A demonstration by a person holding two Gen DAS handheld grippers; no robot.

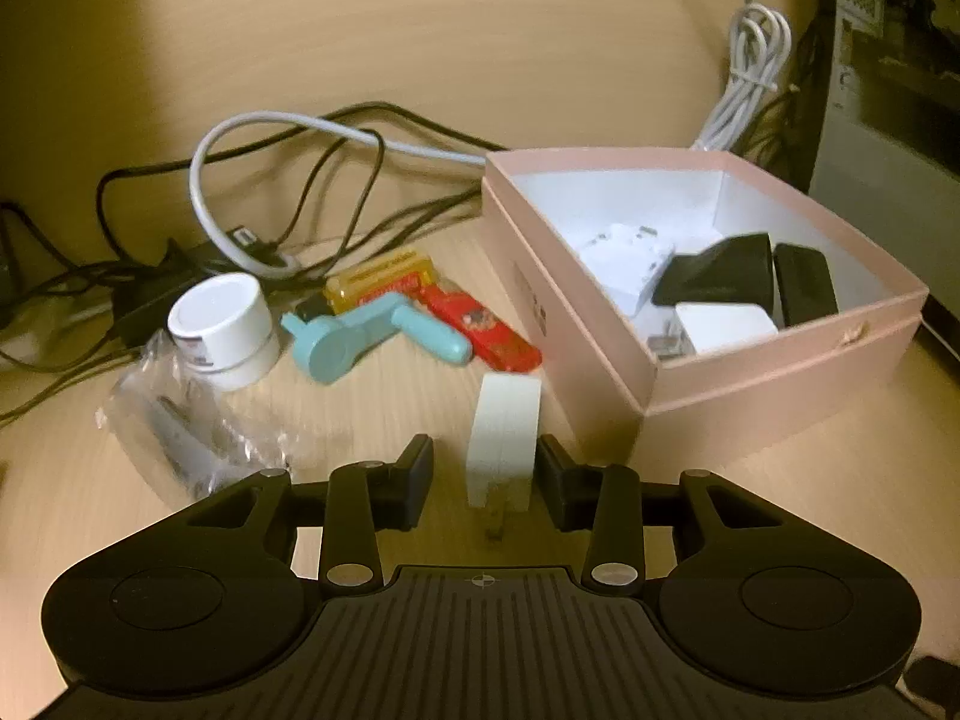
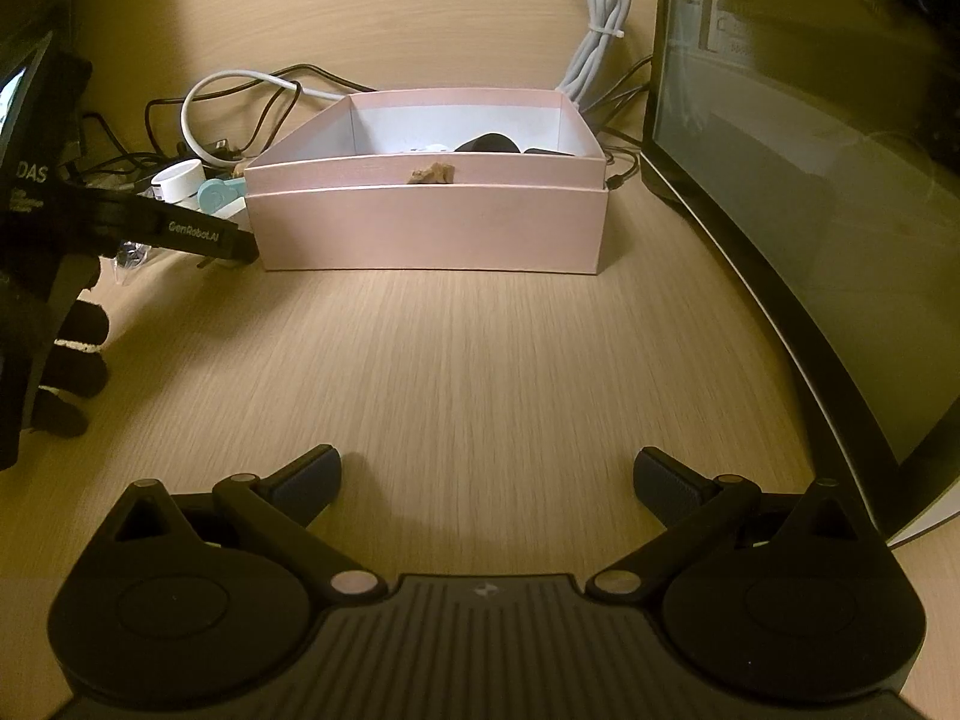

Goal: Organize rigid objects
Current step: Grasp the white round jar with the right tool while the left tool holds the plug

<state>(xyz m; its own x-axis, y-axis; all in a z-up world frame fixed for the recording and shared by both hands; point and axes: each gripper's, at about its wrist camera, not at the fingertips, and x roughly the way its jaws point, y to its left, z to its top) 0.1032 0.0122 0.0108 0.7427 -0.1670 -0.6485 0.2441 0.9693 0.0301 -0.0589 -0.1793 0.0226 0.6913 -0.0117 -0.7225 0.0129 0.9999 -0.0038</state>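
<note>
A white plug-shaped block (image 1: 503,438) stands on the desk between the fingers of my left gripper (image 1: 485,480); the jaws are open around it, the right finger close, the left finger apart. A pink box (image 1: 660,360) to the right holds white and black chargers (image 1: 720,282). On the desk lie a white round jar (image 1: 222,324), a teal tool (image 1: 366,342), a red flat object (image 1: 480,327) and an amber one (image 1: 384,279). My right gripper (image 2: 487,477) is open and empty over bare desk, well in front of the pink box (image 2: 429,228).
Black and white cables (image 1: 288,180) tangle behind the objects. A clear plastic bag (image 1: 180,432) lies at the left. A bundled white cable (image 2: 600,36) is behind the box. A dark monitor (image 2: 810,180) stands at the right. The left gripper's finger (image 2: 180,234) shows beside the box.
</note>
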